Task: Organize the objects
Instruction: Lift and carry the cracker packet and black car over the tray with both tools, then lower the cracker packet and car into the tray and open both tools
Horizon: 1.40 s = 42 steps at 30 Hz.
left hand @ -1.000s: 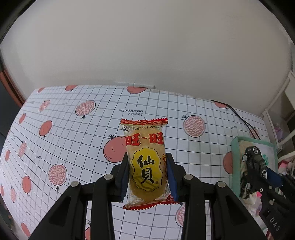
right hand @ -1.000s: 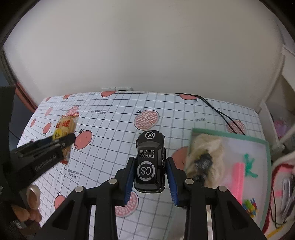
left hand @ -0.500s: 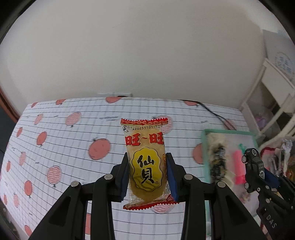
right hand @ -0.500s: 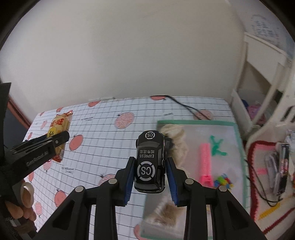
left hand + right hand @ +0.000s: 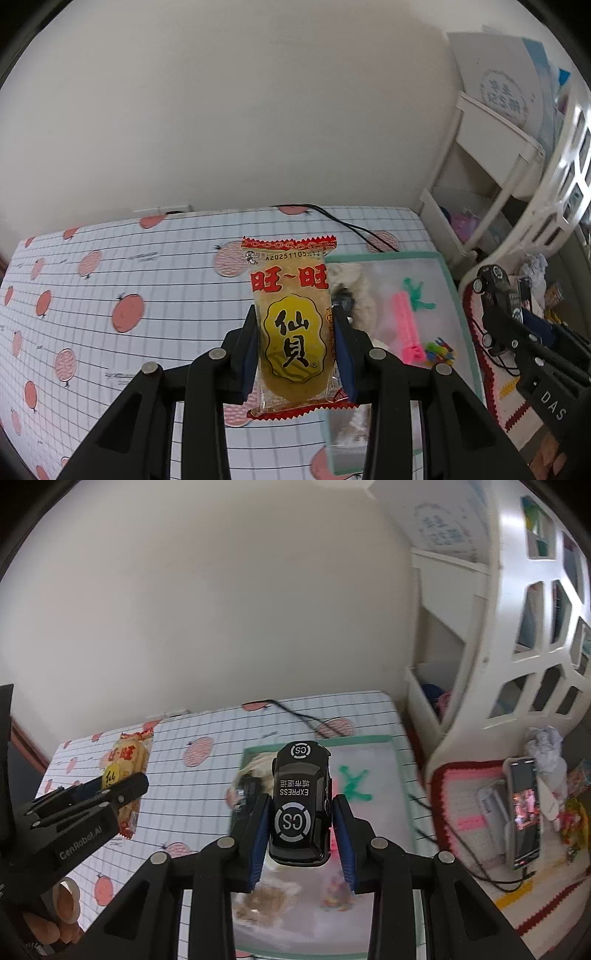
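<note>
My left gripper [image 5: 295, 350] is shut on a yellow rice-cracker packet [image 5: 291, 317] with red ends, held upright above the table. My right gripper [image 5: 301, 834] is shut on a black toy car [image 5: 301, 805] marked "CS EXPRESS", nose pointing away, over the green-rimmed tray [image 5: 395, 749]. From the left wrist view the tray [image 5: 448, 280] lies to the right, and the right gripper with the car [image 5: 495, 284] hangs past its right edge. In the right wrist view the left gripper [image 5: 110, 794] with the packet [image 5: 127, 760] is at the left.
The tray holds a fluffy cream toy [image 5: 354, 291], a pink comb [image 5: 404, 321], a green figure [image 5: 415, 291] and small coloured bits [image 5: 439, 349]. A black cable [image 5: 354, 229] crosses the tablecloth [image 5: 110, 280]. A white shelf unit [image 5: 517, 664] and a phone [image 5: 522, 808] stand right.
Both grippers have swung to the right, carrying the packet and the car. The tray has come toward the middle of both views, and the car now hangs over it.
</note>
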{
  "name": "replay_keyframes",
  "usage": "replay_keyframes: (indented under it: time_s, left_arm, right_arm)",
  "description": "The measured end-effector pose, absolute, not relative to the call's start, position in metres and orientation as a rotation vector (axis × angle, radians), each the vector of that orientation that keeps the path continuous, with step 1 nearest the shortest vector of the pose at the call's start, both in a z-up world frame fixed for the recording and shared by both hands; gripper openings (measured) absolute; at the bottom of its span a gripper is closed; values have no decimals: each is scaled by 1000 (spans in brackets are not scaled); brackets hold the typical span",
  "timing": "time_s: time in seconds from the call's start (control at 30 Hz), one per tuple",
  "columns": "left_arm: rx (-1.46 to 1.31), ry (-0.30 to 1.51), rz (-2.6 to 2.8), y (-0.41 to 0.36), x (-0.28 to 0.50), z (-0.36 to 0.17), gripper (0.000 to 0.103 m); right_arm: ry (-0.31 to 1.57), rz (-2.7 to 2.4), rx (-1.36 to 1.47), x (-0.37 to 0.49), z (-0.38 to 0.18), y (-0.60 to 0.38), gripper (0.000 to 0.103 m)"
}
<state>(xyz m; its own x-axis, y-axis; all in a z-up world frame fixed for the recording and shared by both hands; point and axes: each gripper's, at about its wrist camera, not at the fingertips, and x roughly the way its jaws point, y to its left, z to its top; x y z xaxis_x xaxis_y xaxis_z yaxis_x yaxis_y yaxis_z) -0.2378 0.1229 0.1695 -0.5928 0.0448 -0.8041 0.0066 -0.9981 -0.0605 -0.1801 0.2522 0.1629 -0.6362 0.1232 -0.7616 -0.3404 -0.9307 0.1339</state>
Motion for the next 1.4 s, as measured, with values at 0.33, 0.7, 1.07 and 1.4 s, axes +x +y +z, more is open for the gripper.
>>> replay_keyframes:
  time_s: [0.33,0.7,1.07,1.4]
  left_arm:
    - [-1381,-42,2715,168,-244,157,38]
    - [-1420,-52,2652,194,-263,118,38]
    - [-1449,-56,2618,207,-282,84,38]
    - [-1489,-57,2613,208,-291,62,38]
  right_arm:
    - [444,2545,-1156,-164,146,300,35]
    - [481,2524,-1188,-169,106,321,35]
    - [459,2495,-1256,-194,64,326,35]
    - [416,2484,-1315,-213,39,326,35]
